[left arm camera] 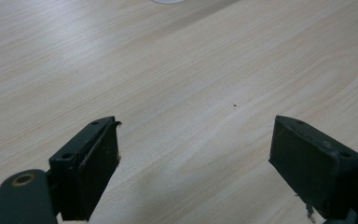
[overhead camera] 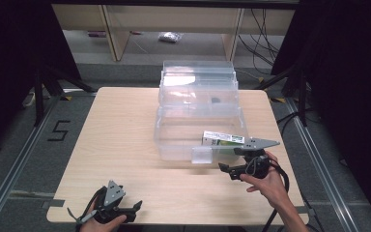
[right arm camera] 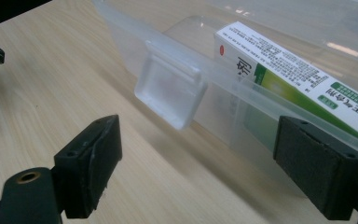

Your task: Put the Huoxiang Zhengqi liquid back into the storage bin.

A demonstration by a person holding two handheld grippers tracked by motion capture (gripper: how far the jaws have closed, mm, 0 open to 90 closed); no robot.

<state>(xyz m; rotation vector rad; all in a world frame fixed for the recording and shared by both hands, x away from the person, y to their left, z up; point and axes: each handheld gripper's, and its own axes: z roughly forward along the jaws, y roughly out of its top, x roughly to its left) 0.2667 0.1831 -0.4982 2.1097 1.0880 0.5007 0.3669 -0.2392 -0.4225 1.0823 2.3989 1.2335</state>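
Observation:
A clear plastic box (overhead camera: 170, 136) stands on the wooden table (overhead camera: 121, 125) with its lid (overhead camera: 198, 79) tipped back. A white and green carton (overhead camera: 223, 139) lies inside, leaning on the front right rim. In the right gripper view the carton (right arm camera: 303, 79) shows behind the box's front wall (right arm camera: 121, 28), beside the hanging clear latch (right arm camera: 168, 88). My right gripper (overhead camera: 226, 170) is just in front of the box's right corner, open (right arm camera: 196, 172), with nothing between its jaws. My left gripper (overhead camera: 135, 211) rests near the table's front edge, open (left arm camera: 193, 163) over bare wood.
The latch (overhead camera: 202, 155) hangs over the box's front wall. A small dark thing (overhead camera: 215, 100) lies in the box's back part. The table's left half (overhead camera: 116, 145) is bare wood. Black stands and cables flank the table on the floor.

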